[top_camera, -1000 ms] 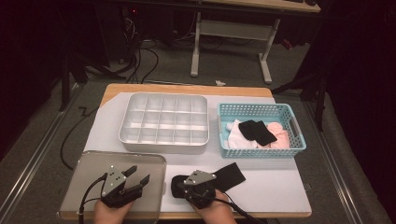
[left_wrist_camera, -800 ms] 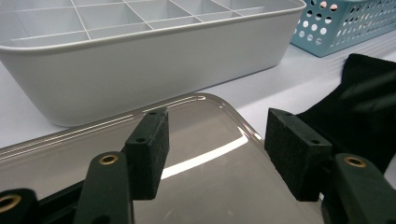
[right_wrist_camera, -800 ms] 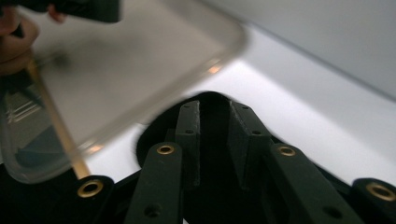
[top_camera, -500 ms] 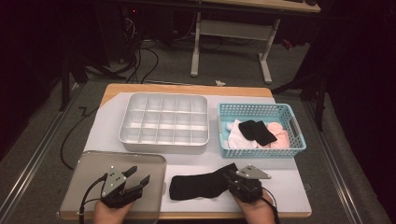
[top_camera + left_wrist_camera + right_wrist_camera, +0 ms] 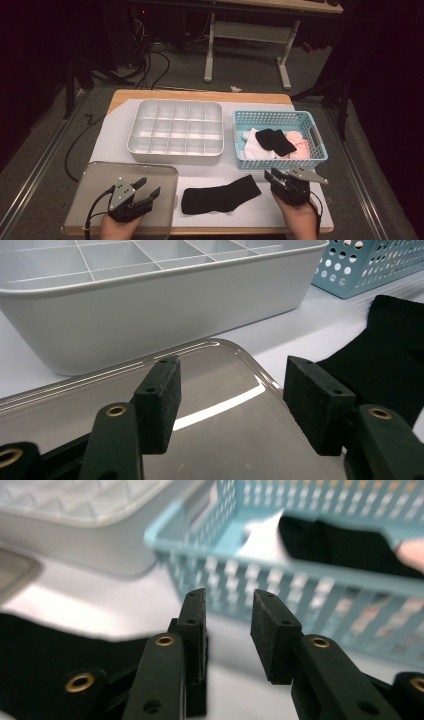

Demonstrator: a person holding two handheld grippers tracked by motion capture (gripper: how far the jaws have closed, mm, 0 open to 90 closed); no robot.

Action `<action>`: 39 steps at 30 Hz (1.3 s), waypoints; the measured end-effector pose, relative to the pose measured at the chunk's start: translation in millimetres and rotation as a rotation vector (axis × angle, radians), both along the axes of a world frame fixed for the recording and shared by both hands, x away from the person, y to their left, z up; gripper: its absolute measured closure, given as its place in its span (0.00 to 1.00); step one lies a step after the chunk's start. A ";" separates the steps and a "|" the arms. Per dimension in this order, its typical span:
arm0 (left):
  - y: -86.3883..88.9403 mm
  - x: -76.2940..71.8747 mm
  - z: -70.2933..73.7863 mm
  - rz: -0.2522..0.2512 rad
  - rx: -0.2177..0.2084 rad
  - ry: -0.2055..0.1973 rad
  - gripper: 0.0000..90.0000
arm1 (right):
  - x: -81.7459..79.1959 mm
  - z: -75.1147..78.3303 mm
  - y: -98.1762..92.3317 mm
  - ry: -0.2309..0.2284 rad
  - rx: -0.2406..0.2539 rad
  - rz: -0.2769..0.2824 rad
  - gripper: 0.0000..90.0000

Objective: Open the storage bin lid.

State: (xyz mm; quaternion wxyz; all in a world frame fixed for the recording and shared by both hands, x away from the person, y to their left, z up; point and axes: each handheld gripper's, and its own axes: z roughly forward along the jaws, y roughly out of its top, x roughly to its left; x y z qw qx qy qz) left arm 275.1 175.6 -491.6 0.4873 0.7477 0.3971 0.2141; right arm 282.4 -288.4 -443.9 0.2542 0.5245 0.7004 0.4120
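Black sock (image 5: 221,195) lies flat on the white mat (image 5: 210,172), stretched out lengthwise, just left of the right gripper (image 5: 278,177) and clear of it. That looks deliberate: laid open and smoothed, it is ready to be folded or rolled before going into a cell of the divided tray (image 5: 175,127) beyond it.

Right gripper now: jaws part-way apart, having just been opening, and nothing between them. In the right gripper view the pads (image 5: 272,630) frame empty mat, with the sock a dark patch low on the left and the blue basket (image 5: 300,565) straight ahead. My read is that it has let go of the sock's end and is free for the next grab.

Left gripper (image 5: 147,187) hangs over the clear lid (image 5: 125,175) with jaws wide and empty. From its own view the lid's rounded corner sits between the pads (image 5: 157,400), and the sock's dark ribbed knit shows off to its right. It seems parked there out of the way, close enough to come in on the sock's near end.

The sock itself: plain black, ankle length, bent at the heel, cuff end toward the right gripper, no bunching that I can see. More socks, white, black and pink, wait in the basket just ahead of the right gripper.
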 end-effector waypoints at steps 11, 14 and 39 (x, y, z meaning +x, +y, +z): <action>3.8 0.6 0.2 0.008 -0.006 -0.002 0.45 | 73.1 19.7 -12.0 0.049 -0.041 -0.041 0.73; 4.8 1.0 0.0 0.009 -0.006 -0.001 0.45 | 89.0 17.9 -11.8 0.069 -0.067 -0.050 0.72; 7.8 1.6 0.1 0.014 -0.013 0.000 0.45 | 155.1 -21.0 -13.6 0.384 -0.114 -0.099 0.68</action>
